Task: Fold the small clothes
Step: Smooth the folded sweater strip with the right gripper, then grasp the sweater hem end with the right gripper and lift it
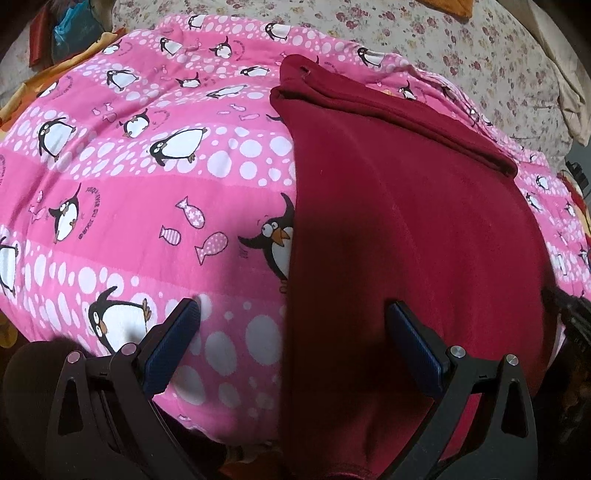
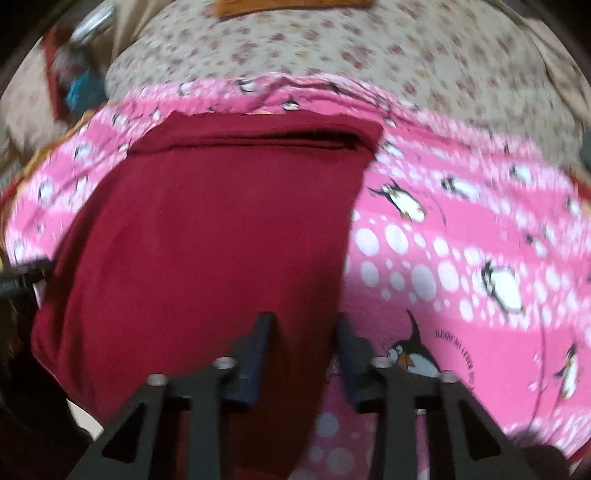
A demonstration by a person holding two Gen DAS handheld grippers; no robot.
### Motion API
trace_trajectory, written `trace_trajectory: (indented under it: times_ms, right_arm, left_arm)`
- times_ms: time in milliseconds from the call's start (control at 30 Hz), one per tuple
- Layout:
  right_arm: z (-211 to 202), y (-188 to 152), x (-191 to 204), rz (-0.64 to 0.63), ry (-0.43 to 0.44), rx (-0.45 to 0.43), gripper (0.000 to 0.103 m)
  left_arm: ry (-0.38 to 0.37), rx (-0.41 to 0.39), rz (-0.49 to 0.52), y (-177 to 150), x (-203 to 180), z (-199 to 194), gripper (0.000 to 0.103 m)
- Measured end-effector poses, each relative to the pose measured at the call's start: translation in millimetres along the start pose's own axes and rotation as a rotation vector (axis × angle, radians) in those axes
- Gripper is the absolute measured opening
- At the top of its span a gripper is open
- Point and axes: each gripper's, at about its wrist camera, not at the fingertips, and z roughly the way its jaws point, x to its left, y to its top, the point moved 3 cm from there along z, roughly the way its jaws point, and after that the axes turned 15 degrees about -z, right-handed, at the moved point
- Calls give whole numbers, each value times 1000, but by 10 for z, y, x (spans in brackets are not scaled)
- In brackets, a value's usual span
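A dark red garment (image 1: 406, 229) lies flat on a pink penguin-print blanket (image 1: 129, 206), with a folded band across its far end. My left gripper (image 1: 291, 306) stands open and wide over the garment's near left edge, one finger over the blanket and the other over the cloth. In the blurred right wrist view the same garment (image 2: 207, 229) fills the middle. My right gripper (image 2: 303, 321) hangs over its near right edge. Its jaws stand narrow but apart, with the cloth's edge lying between them. I see no pad pressing on the cloth.
The pink blanket (image 2: 461, 240) lies on a beige flowered bedsheet (image 1: 461, 48). Orange cloth (image 1: 454, 7) sits at the far edge. Red and blue things (image 1: 70, 33) are piled at the far left. Something black (image 2: 22, 277) pokes in at the garment's left edge.
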Motion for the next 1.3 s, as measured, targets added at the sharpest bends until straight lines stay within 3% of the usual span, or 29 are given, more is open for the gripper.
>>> trace_trajectory:
  times_ms: [33, 133, 233, 333, 367, 467, 533, 567, 600, 833, 967, 1100, 1200, 1300]
  right_arm:
    - [-31, 12, 21, -28, -30, -8, 9]
    - [-127, 35, -5, -75, -97, -30, 8]
    - [-136, 0, -90, -48, -115, -12, 8]
    - [-179, -59, -284, -10, -200, 16, 1]
    - [-200, -85, -338, 22, -178, 14, 1]
    - [-315, -155, -568, 227, 93, -59, 4]
    - [-377, -211, -585, 280, 207, -51, 40]
    - [-394, -244, -540, 276, 239, -30, 69]
    - [-413, -263, -496, 266, 260, -22, 73]
    - [-252, -469, -110, 166, 355, 119, 73]
    - [-263, -390, 182, 97, 472, 91, 73]
    - [-228, -358, 286, 49, 455, 107, 73]
    - [-227, -383, 234, 97, 467, 108, 73]
    - [-189, -419, 218, 106, 463, 123, 73]
  left_arm:
    - [1, 4, 3, -5, 1, -6, 102]
    - [-7, 28, 7, -39, 37, -41, 102]
    - [-30, 59, 5, -117, 98, -85, 102]
    - [-39, 75, 3, -182, 146, -112, 102]
    - [-37, 76, 6, -201, 152, -122, 102]
    - [-24, 88, 26, -284, 153, -125, 102]
    - [-21, 106, 40, -342, 164, -123, 102]
    - [-22, 113, 41, -362, 170, -119, 102]
    - [-25, 121, 40, -381, 176, -116, 102]
    - [-43, 141, 9, -415, 195, -108, 102]
    - [-45, 144, 18, -446, 198, -124, 102]
    - [-53, 145, 3, -441, 223, -148, 98]
    - [-55, 137, -9, -436, 252, -176, 88]
    - [-61, 132, -6, -437, 251, -217, 64]
